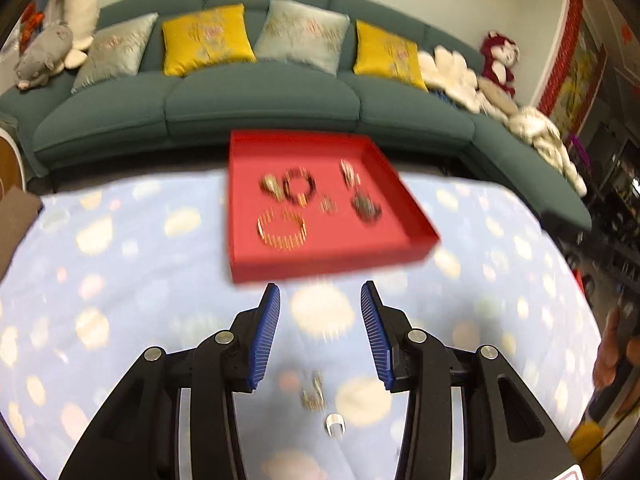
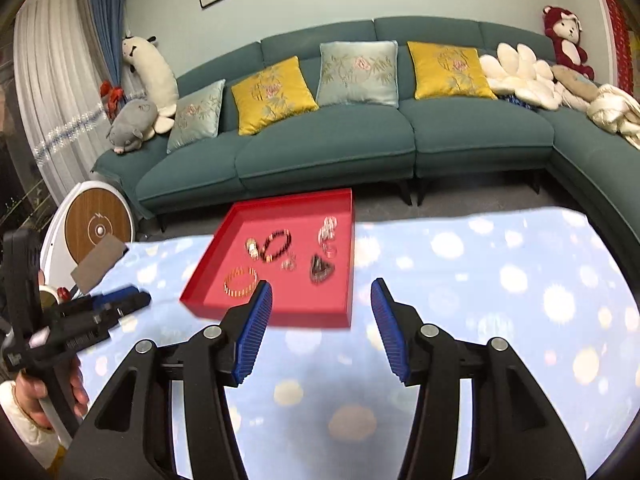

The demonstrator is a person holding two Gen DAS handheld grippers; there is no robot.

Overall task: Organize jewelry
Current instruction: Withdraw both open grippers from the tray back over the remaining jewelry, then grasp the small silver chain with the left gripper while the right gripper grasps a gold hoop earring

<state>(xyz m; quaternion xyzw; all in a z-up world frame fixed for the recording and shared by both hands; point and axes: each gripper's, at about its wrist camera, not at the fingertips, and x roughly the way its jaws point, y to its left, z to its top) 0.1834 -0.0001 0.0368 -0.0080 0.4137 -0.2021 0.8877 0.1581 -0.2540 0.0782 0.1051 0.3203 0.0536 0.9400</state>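
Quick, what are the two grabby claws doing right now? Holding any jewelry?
Left gripper: open, fingers empty.
Right gripper: open, fingers empty.

Two wrist fisheyes, angled down over the spotted cloth (image 1: 120,280), sharing red tray (image 2: 344,256) and sofa (image 2: 328,148).
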